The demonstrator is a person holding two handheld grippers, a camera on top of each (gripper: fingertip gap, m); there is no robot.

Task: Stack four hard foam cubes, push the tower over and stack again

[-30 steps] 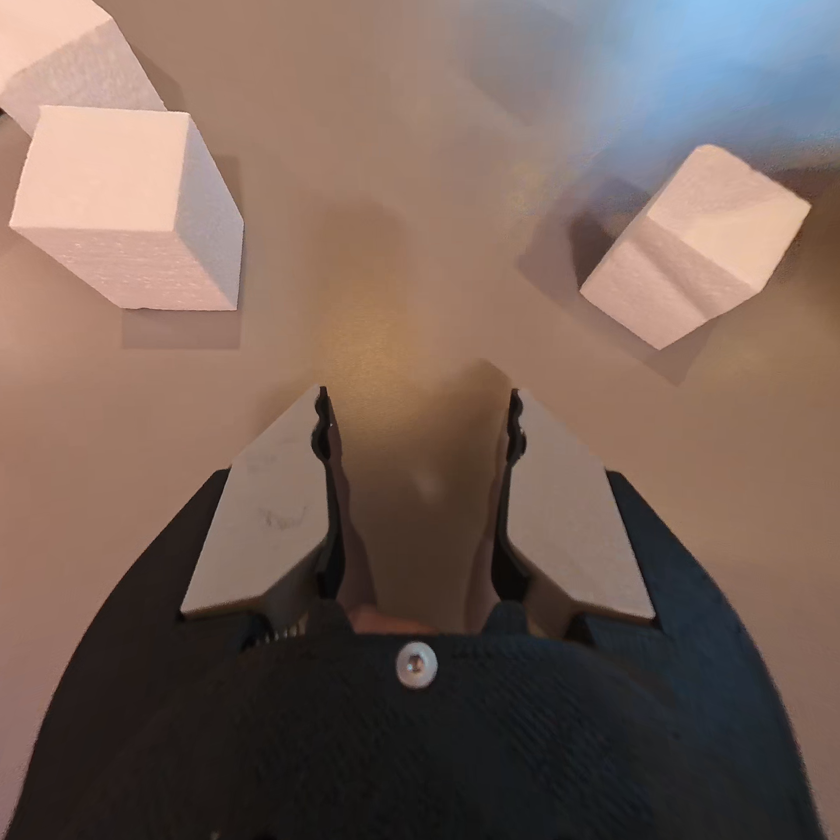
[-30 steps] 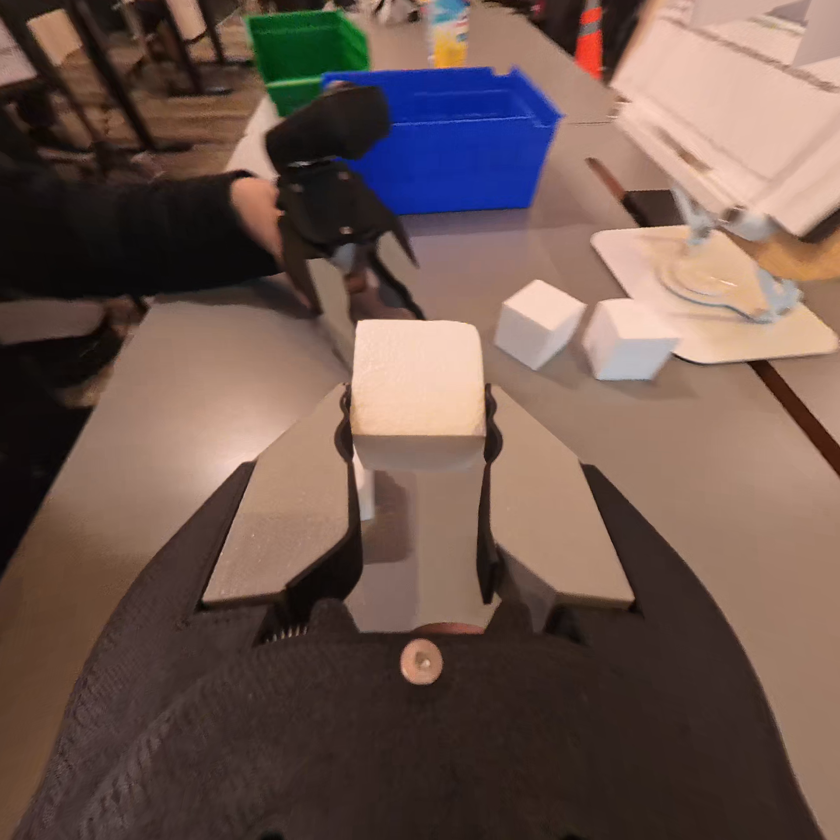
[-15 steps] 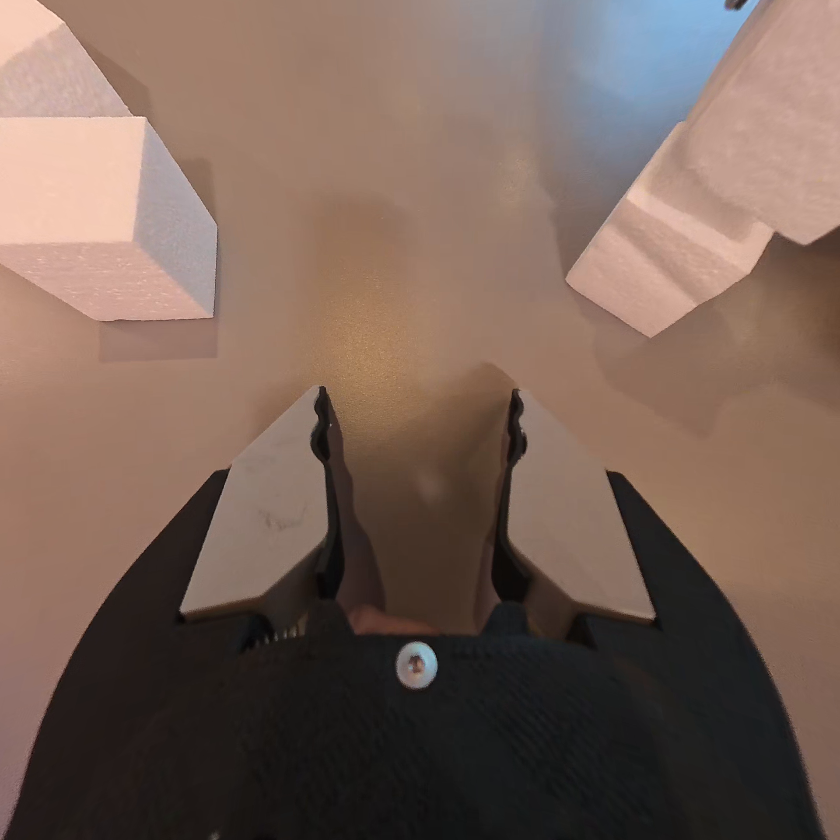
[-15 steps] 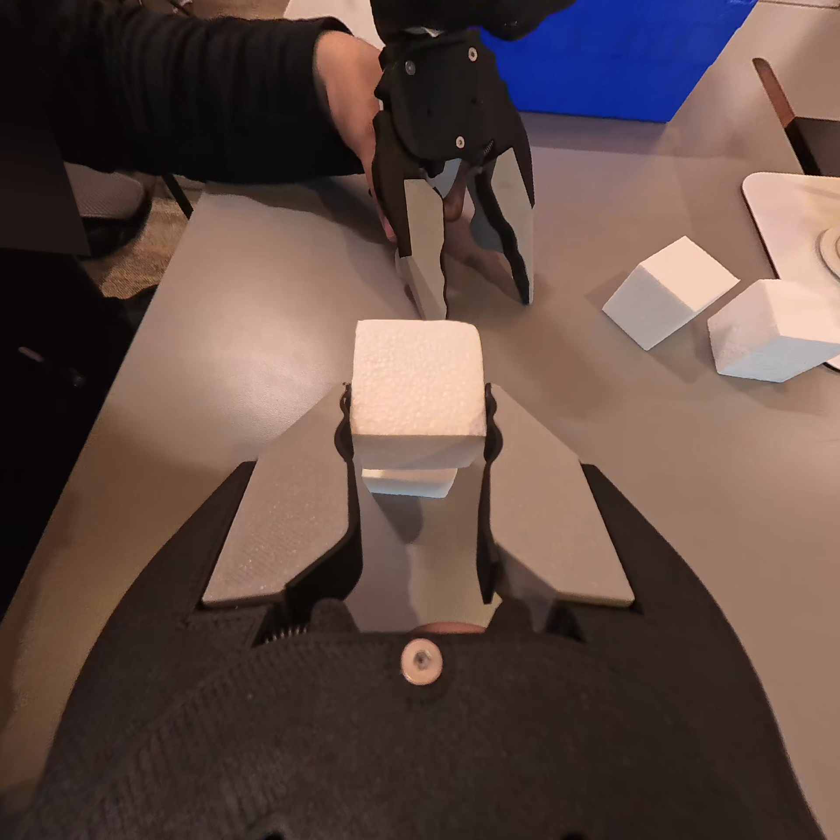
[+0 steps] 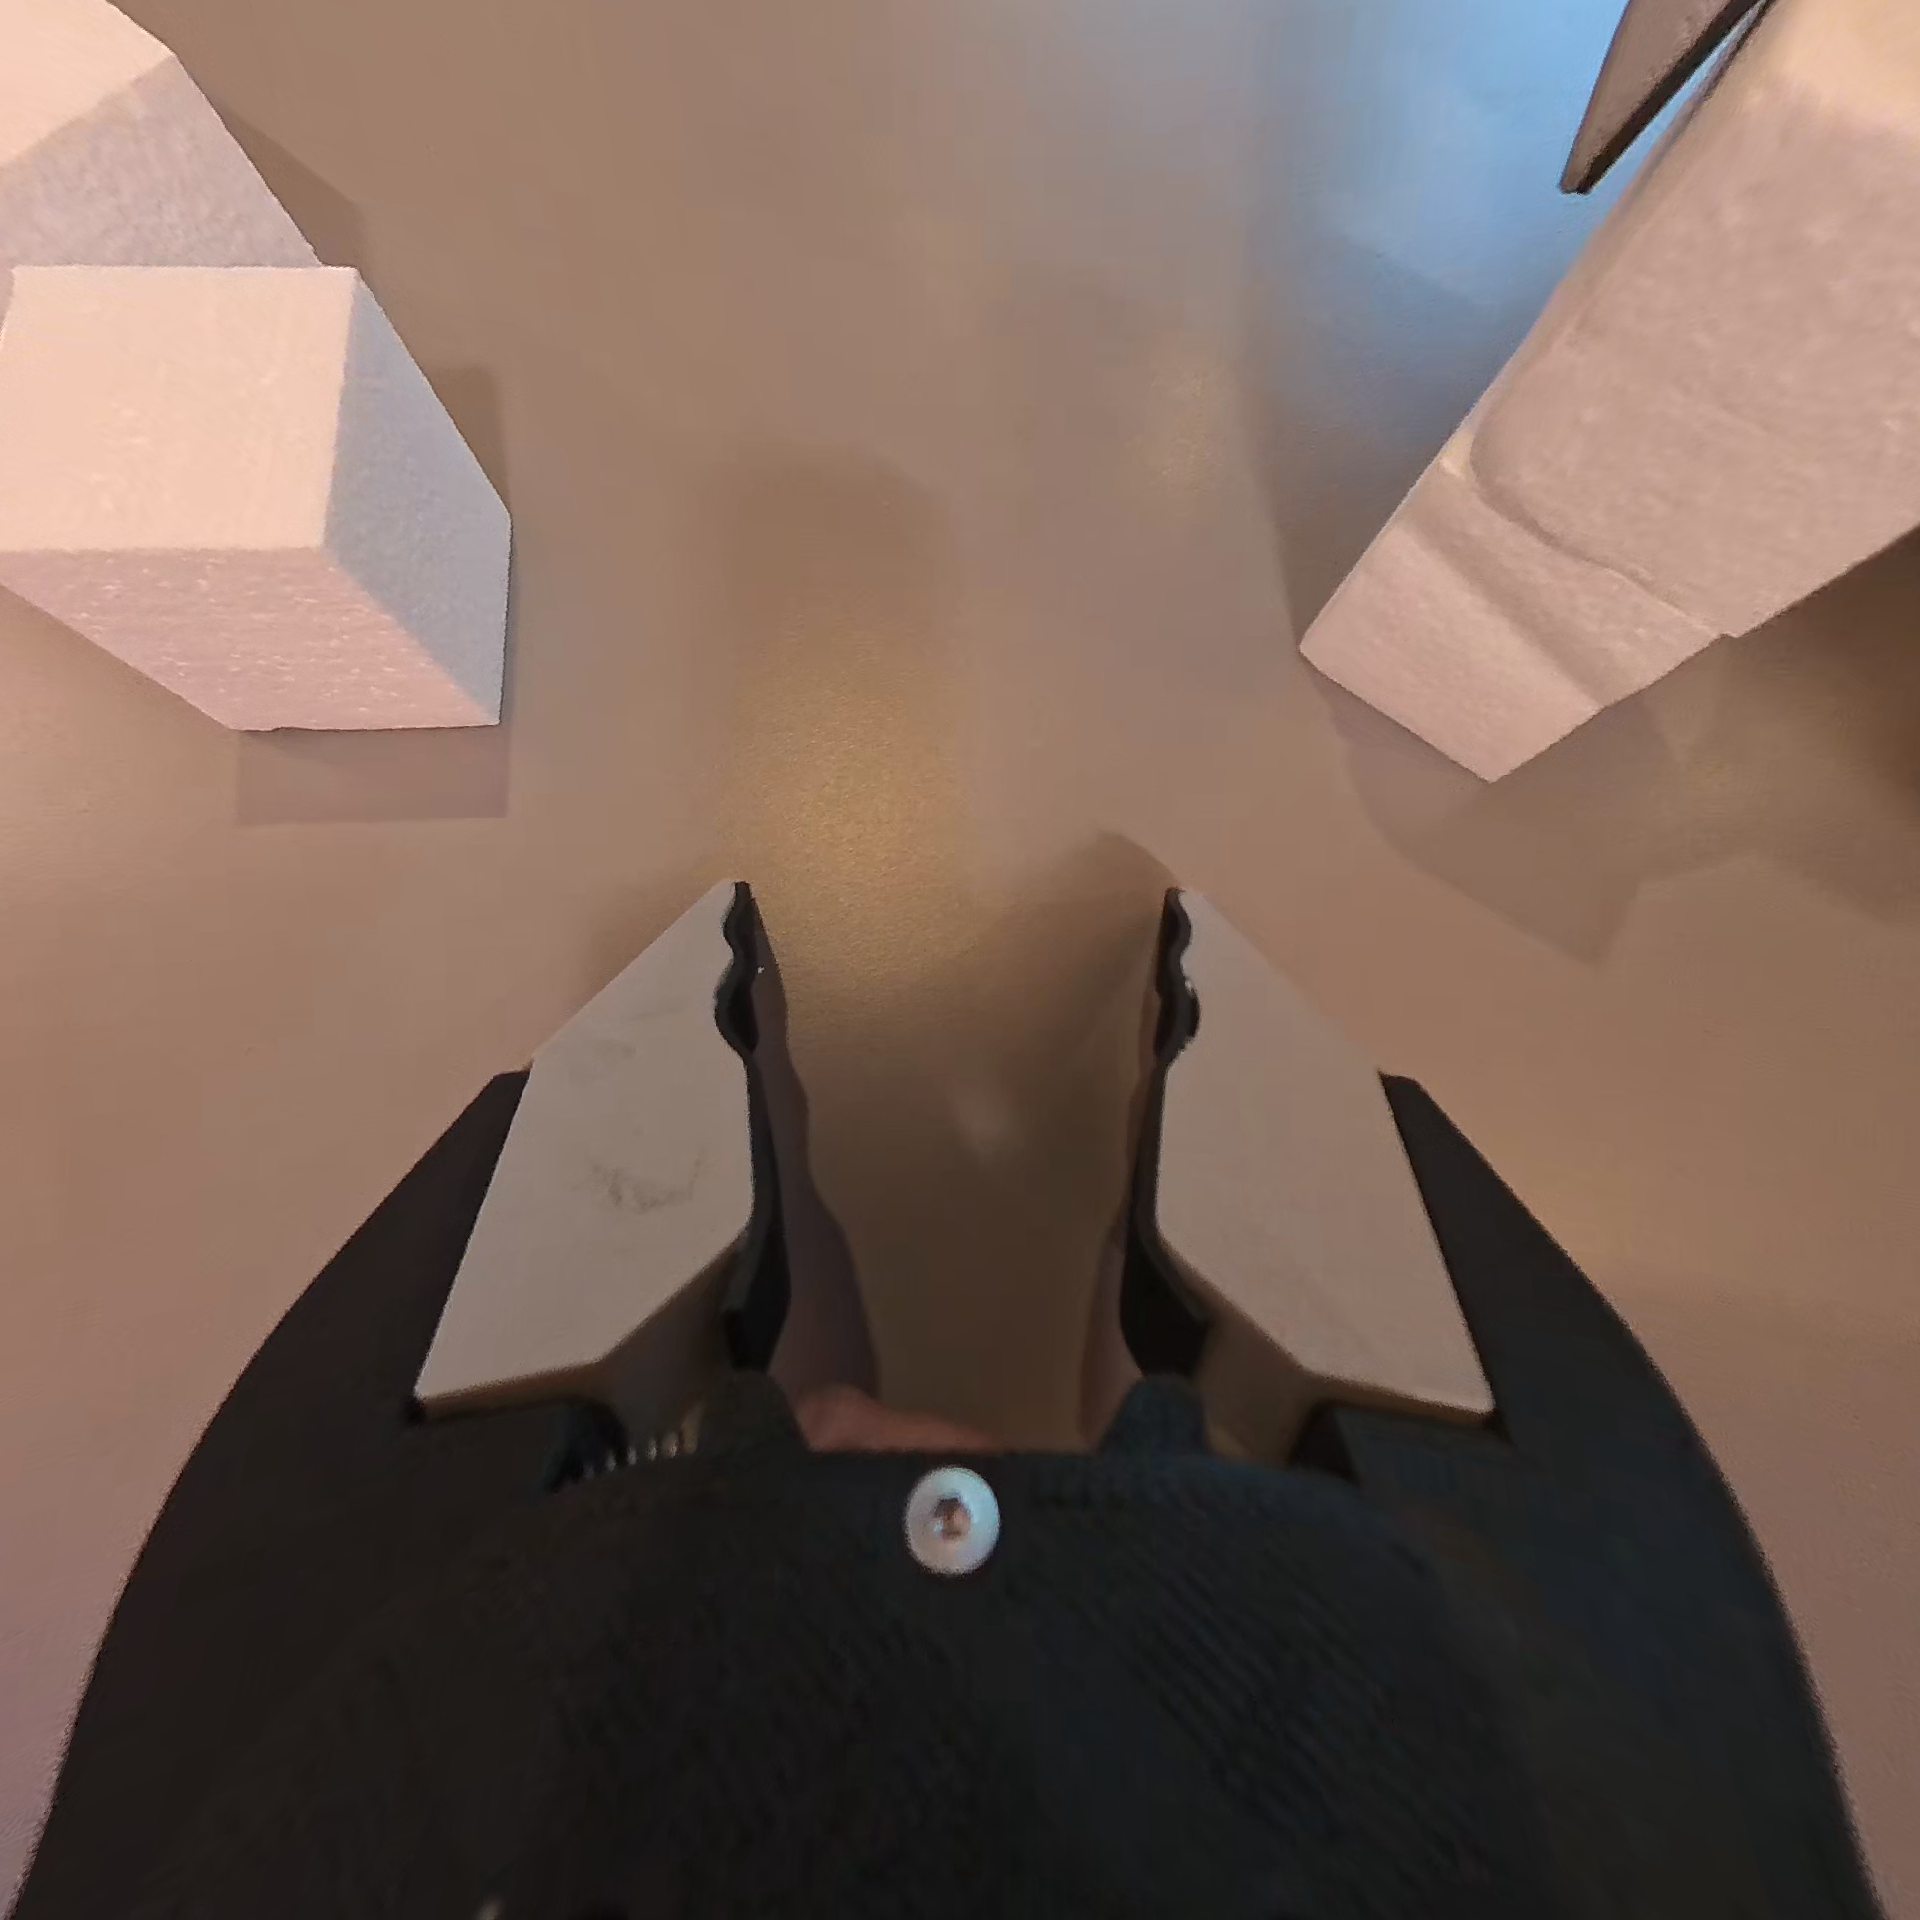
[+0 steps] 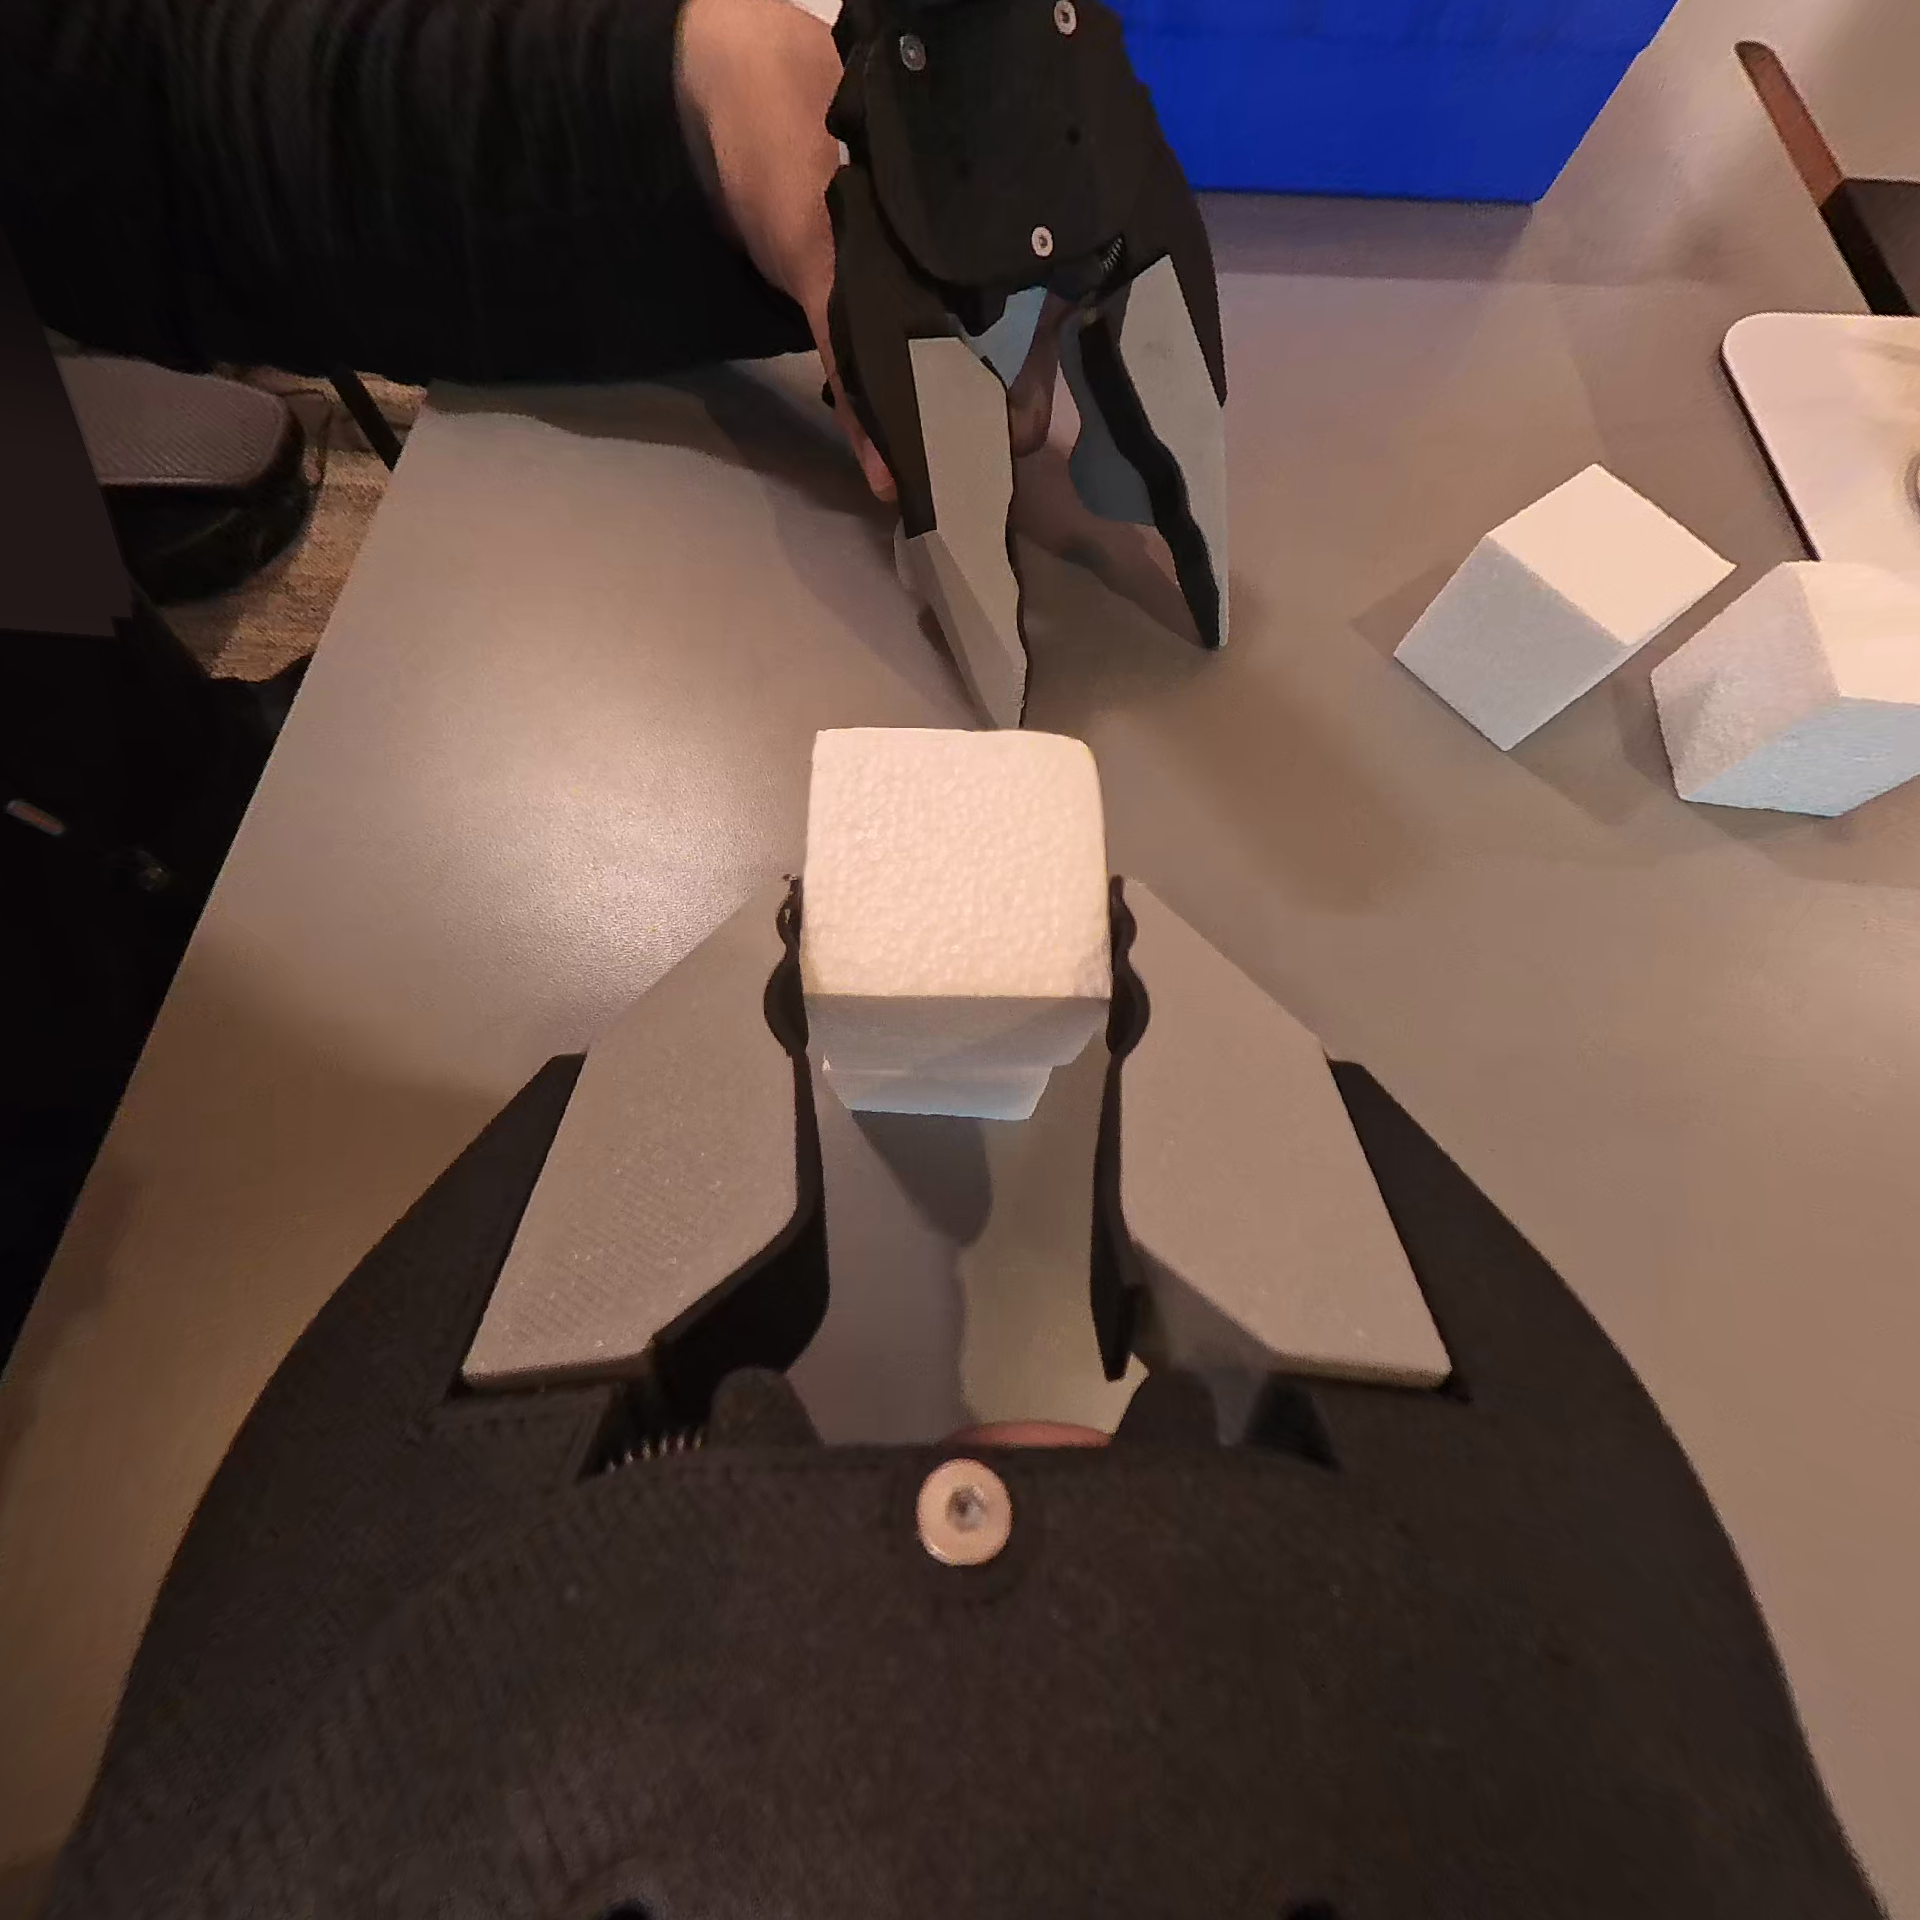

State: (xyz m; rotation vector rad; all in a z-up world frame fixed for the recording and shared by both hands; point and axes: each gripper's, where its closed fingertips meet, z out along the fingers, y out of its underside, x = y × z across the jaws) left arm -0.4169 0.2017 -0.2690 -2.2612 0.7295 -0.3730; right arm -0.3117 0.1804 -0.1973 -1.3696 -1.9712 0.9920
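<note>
My right gripper (image 6: 951,935) is shut on a white foam cube (image 6: 951,883), both pads pressed on its sides. It holds the cube right over a second white cube (image 6: 935,1086) on the grey table (image 6: 520,831); the two look stacked. The left wrist view shows this pair at the right, the upper cube (image 5: 1714,312) over the lower cube (image 5: 1475,644). My left gripper (image 5: 961,904) is open and empty above the table, also in the right wrist view (image 6: 1112,675) just behind the stack. Two loose white cubes (image 5: 208,468) (image 5: 104,135) lie at the left.
The same two loose cubes (image 6: 1558,603) (image 6: 1808,707) lie at the right in the right wrist view. A white base plate (image 6: 1849,395) is behind them and a blue bin (image 6: 1351,94) at the back. A person's dark sleeve (image 6: 416,177) reaches in from the left.
My right gripper has carried its cube forward and down onto the second cube, grip unchanged. My left gripper has stayed open and now stands close behind the stack.
</note>
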